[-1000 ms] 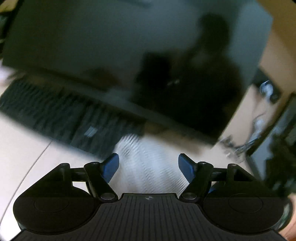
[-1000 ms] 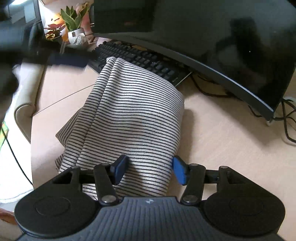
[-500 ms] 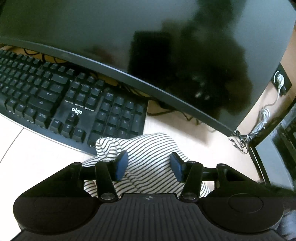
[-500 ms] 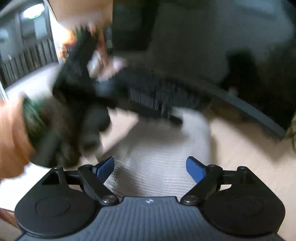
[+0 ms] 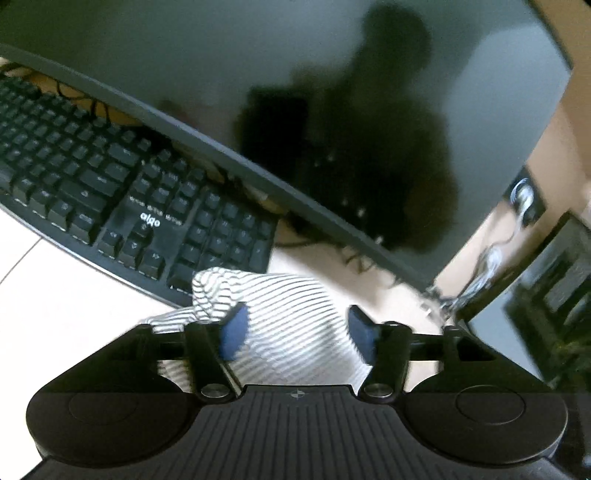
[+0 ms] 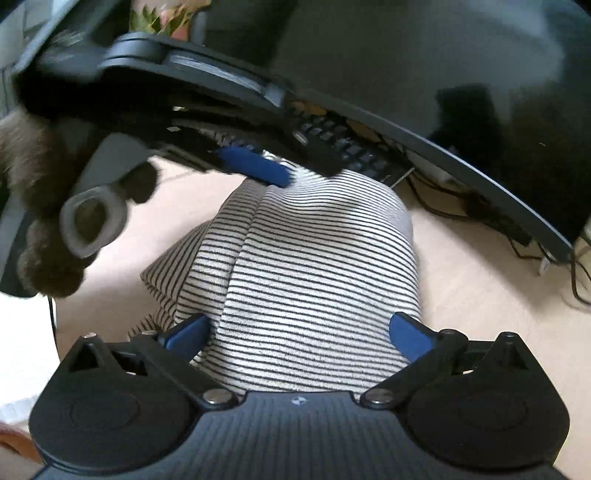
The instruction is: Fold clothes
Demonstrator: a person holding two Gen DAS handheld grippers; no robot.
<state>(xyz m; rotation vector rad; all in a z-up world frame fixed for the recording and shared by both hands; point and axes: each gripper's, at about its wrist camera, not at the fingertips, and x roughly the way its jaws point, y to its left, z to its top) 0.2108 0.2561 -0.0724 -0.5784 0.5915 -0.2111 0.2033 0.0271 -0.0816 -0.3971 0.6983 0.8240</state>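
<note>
A white shirt with thin black stripes (image 6: 314,273) lies folded in a thick pad on the pale desk. My right gripper (image 6: 299,334) hovers over its near end, jaws wide open, with cloth below them and nothing gripped. My left gripper (image 5: 297,332) is open over the far end of the striped shirt (image 5: 288,314), close to the keyboard. In the right wrist view the left gripper's body crosses the top left, and one of its blue fingers (image 6: 255,168) touches the shirt's far edge. A hand (image 6: 40,229) holds that gripper.
A black keyboard (image 5: 110,192) lies just behind the shirt, under a wide curved monitor (image 5: 258,74). Cables (image 6: 498,221) trail across the desk at the right. A potted plant (image 6: 166,14) stands at the back left. Bare desk (image 6: 480,314) shows to the right of the shirt.
My right gripper's jaws have spread from a narrow gap to wide open. The left gripper has swung in over the shirt's far end, and its jaws have widened slightly.
</note>
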